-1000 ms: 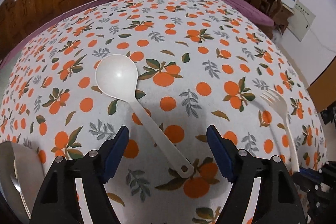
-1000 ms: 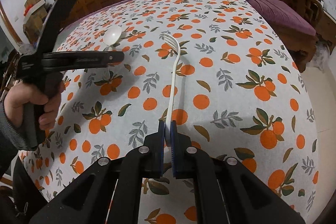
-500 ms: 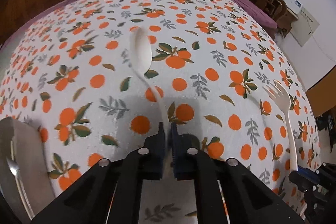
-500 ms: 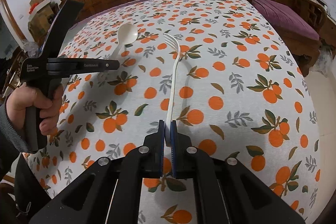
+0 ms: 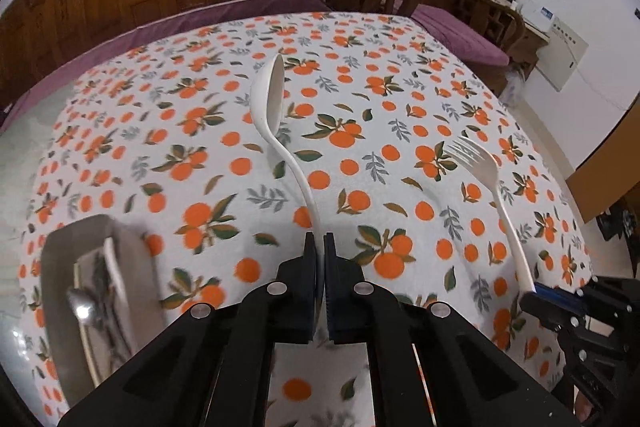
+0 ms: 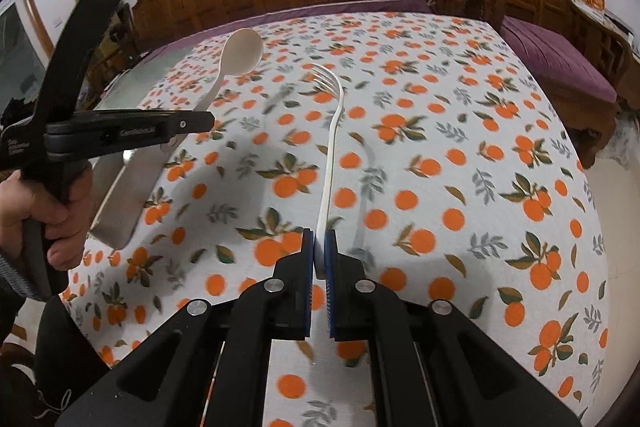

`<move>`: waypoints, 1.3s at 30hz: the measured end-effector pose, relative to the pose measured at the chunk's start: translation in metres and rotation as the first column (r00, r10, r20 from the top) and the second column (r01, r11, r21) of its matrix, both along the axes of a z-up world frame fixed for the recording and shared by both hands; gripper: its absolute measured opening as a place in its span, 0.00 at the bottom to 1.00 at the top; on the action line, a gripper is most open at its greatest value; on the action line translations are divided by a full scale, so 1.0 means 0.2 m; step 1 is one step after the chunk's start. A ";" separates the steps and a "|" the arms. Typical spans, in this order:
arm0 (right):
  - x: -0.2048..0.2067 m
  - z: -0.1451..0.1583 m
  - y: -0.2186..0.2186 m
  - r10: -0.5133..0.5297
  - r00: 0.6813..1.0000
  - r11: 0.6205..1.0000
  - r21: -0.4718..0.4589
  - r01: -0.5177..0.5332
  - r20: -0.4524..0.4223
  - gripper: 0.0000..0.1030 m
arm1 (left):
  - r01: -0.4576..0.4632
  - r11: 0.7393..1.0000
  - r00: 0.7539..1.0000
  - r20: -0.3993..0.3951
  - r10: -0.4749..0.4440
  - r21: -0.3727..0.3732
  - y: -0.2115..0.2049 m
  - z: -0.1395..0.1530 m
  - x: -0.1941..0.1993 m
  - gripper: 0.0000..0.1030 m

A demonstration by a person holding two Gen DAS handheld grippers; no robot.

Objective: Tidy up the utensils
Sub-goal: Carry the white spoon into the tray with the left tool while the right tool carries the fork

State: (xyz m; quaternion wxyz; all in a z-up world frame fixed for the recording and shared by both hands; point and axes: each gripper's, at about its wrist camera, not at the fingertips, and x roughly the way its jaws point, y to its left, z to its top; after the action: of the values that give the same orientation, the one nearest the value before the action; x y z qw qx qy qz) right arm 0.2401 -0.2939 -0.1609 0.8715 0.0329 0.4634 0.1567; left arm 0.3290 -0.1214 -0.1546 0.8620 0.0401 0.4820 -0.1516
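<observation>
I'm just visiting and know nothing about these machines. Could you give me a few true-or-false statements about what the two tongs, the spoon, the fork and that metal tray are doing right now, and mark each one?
1. The left tongs are shut on the white spoon. True.
2. The spoon is lying flat on the tablecloth. False: it is held up off the cloth, bowl turned on edge.
3. The right tongs hold the white fork by its handle end. True.
4. The fork is already in the metal tray. False: it is held above the cloth, away from the tray.
5. The tray holds nothing. False: a metal utensil lies in it.
</observation>
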 end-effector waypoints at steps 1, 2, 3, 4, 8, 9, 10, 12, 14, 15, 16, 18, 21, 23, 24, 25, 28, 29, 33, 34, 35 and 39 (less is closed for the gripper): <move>0.00 0.02 0.03 0.007 1.000 1.000 0.000 -0.007 0.006 0.06 | -0.001 1.000 1.000 0.003 0.001 0.000 0.02 0.01 -0.01 0.03; -0.01 0.03 0.04 0.011 1.000 1.000 0.000 -0.011 0.010 0.06 | -0.003 1.000 1.000 0.008 0.003 0.002 0.04 0.03 -0.03 0.03; -0.01 0.04 0.06 0.016 1.000 1.000 0.000 -0.016 0.013 0.06 | -0.004 1.000 1.000 0.012 0.004 0.003 0.06 0.04 -0.05 0.03; -0.01 0.05 0.08 0.022 1.000 1.000 0.000 -0.022 0.017 0.06 | -0.006 1.000 1.000 0.016 0.006 0.003 0.09 0.06 -0.06 0.03; -0.02 0.09 0.17 0.045 0.999 0.999 -0.002 -0.045 0.030 0.06 | -0.019 1.000 0.999 0.026 0.019 0.002 0.19 0.10 -0.11 0.03; -0.03 0.09 0.19 0.050 0.998 0.999 -0.003 -0.050 0.032 0.06 | -0.023 1.000 0.999 0.029 0.023 0.001 0.22 0.11 -0.13 0.03; -0.03 0.10 0.21 0.057 0.998 0.998 -0.003 -0.057 0.036 0.06 | -0.025 1.000 0.999 0.031 0.025 0.002 0.24 0.12 -0.14 0.03; -0.04 0.12 0.25 0.067 0.997 0.998 -0.001 -0.067 0.041 0.06 | -0.031 1.000 0.999 0.031 0.031 0.004 0.28 0.13 -0.16 0.03; -0.04 0.13 0.29 0.080 0.996 0.997 0.001 -0.080 0.044 0.06 | -0.040 0.999 0.999 0.031 0.040 0.004 0.33 0.13 -0.19 0.03; -0.04 0.13 0.31 0.086 0.995 0.996 0.000 -0.087 0.046 0.06 | -0.046 0.999 0.998 0.029 0.046 0.005 0.36 0.14 -0.20 0.03; -0.05 0.14 0.33 0.092 0.995 0.996 0.000 -0.092 0.047 0.06 | -0.051 0.999 0.998 0.028 0.051 0.005 0.38 0.14 -0.21 0.03; -0.05 0.14 0.38 0.107 0.993 0.994 0.001 -0.107 0.050 0.06 | -0.059 0.998 0.998 0.024 0.059 0.005 0.42 0.14 -0.23 0.03; -0.06 0.15 0.45 0.126 0.991 0.992 0.000 -0.126 0.052 0.06 | -0.071 0.997 0.997 0.019 0.071 0.008 0.50 0.14 -0.26 0.03; -0.06 0.16 0.49 0.139 0.989 0.990 -0.002 -0.139 0.053 0.06 | -0.079 0.997 0.997 0.015 0.079 0.014 0.55 0.13 -0.28 0.03; -0.06 0.16 0.51 0.144 0.988 0.990 -0.003 -0.144 0.054 0.06 | -0.083 0.996 0.996 0.010 0.083 0.016 0.58 0.12 -0.28 0.03; -0.06 0.17 0.53 0.149 0.987 0.989 -0.004 -0.149 0.055 0.06 | -0.089 0.996 0.996 0.006 0.089 0.019 0.60 0.12 -0.29 0.03; -0.06 0.18 0.58 0.165 0.985 0.986 -0.006 -0.165 0.057 0.06 | -0.099 0.995 0.995 -0.008 0.100 0.025 0.67 0.09 -0.30 0.03; -0.06 0.18 0.59 0.169 0.984 0.986 -0.006 -0.169 0.057 0.06 | -0.104 0.994 0.994 -0.014 0.104 0.026 0.69 0.08 -0.30 0.03; -0.06 0.19 0.64 0.186 0.981 0.983 -0.009 -0.186 0.057 0.06 | -0.109 0.993 0.992 -0.052 0.111 0.034 0.76 0.02 -0.30 0.03; -0.06 0.19 0.66 0.190 0.980 0.982 -0.009 -0.190 0.057 0.06 | -0.108 0.993 0.992 -0.061 0.110 0.038 0.77 0.00 -0.31 0.03; -0.06 0.19 0.67 0.193 0.980 0.981 -0.010 -0.192 0.057 0.06 | -0.107 0.993 0.992 -0.067 0.110 0.041 0.78 -0.01 -0.31 0.03; -0.06 0.19 0.70 0.204 0.977 0.979 -0.014 -0.204 0.055 0.06 | -0.101 0.994 0.990 -0.094 0.106 0.052 0.81 -0.07 -0.34 0.03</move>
State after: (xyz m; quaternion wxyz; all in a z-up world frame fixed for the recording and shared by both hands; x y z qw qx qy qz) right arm 0.2273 -0.1546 -0.1221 0.8635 -0.0228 0.4405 0.2443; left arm 0.2619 0.0397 -0.1683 0.8431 0.0277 0.5282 -0.0970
